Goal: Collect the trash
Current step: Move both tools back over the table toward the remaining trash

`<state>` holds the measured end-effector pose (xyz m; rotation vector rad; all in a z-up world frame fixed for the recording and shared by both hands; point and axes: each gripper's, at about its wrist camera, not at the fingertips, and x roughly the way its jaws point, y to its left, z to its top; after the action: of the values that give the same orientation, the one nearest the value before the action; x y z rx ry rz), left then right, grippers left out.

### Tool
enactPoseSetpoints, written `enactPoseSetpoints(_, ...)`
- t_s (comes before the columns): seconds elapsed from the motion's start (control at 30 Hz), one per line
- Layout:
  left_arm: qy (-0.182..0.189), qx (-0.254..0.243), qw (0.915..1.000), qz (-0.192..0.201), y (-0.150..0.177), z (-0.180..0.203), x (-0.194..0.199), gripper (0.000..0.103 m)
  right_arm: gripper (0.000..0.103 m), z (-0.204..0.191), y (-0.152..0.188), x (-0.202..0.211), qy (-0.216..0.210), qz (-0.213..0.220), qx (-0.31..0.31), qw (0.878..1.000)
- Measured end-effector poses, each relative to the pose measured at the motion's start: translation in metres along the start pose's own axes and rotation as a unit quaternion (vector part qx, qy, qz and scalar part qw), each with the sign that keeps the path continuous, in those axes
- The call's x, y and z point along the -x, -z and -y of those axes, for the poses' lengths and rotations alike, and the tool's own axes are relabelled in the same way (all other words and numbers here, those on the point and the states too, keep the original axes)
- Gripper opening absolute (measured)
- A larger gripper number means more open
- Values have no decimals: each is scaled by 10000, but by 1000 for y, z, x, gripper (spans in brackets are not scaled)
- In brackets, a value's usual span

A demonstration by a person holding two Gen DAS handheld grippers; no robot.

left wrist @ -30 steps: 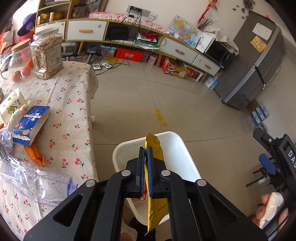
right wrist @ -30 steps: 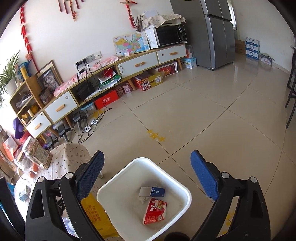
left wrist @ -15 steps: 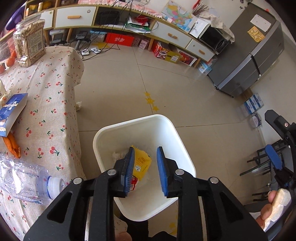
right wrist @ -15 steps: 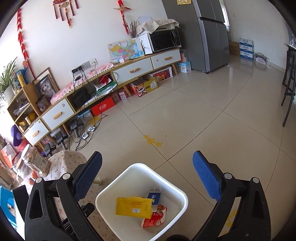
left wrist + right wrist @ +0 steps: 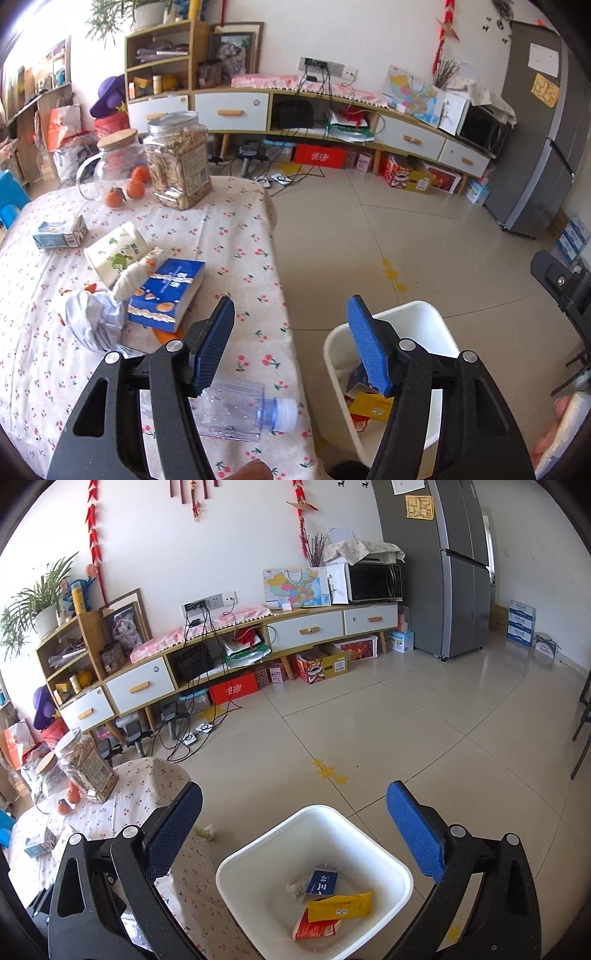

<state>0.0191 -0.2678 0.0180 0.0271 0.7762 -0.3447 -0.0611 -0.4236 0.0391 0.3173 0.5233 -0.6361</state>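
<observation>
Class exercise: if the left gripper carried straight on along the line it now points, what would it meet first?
Probably the cherry-print tablecloth near the table's edge: the left gripper, jaws opening and empty, points down over that edge, between the plastic bottle and the white bin. Depth is unclear, so it might clear the edge and reach floor.

Left claw [image 5: 291,345] empty, jaws opening — right claw [image 5: 293,834] spread wide, holding nothing.

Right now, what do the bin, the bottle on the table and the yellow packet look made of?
Bin: glossy white plastic, smooth moulded rim. Bottle: clear thin plastic, see-through, with a bluish cap. Yellow packet: probably plastic film; it lies flat and creased, with a slight sheen.
</observation>
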Motion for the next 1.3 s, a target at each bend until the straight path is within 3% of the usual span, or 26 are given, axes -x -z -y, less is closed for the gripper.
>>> enactPoseSetpoints(0.2, -659, 191, 9969, 384, -7, -43, 18, 63, 96, -42, 9, 10, -119, 245, 477, 9985)
enactPoseSetpoints(0.3, -930, 379, 9939, 458, -12, -67, 22, 74, 96, -60, 14, 15, -241, 325, 688, 9968)
enactPoseSetpoints(0.47, -1261, 544, 9893, 488, -12, -104, 27, 74, 96, -94, 24, 19, -471, 317, 1029, 9931)
enactPoseSetpoints(0.73, -1497, 688, 9855, 411, -3, -147, 32, 74, 96, -151, 41, 22, -741, 284, 1469, 9860)
enactPoseSetpoints(1.0, -1781, 904, 9789, 424, 2, -191, 39, 87, 96, -200, 57, 22, -1020, 171, 1731, 9795)
enactPoseSetpoints(1.3, -2039, 1180, 9713, 335, 11, -238, 40, 90, 96, -241, 71, 25, -1271, 88, 1975, 9720)
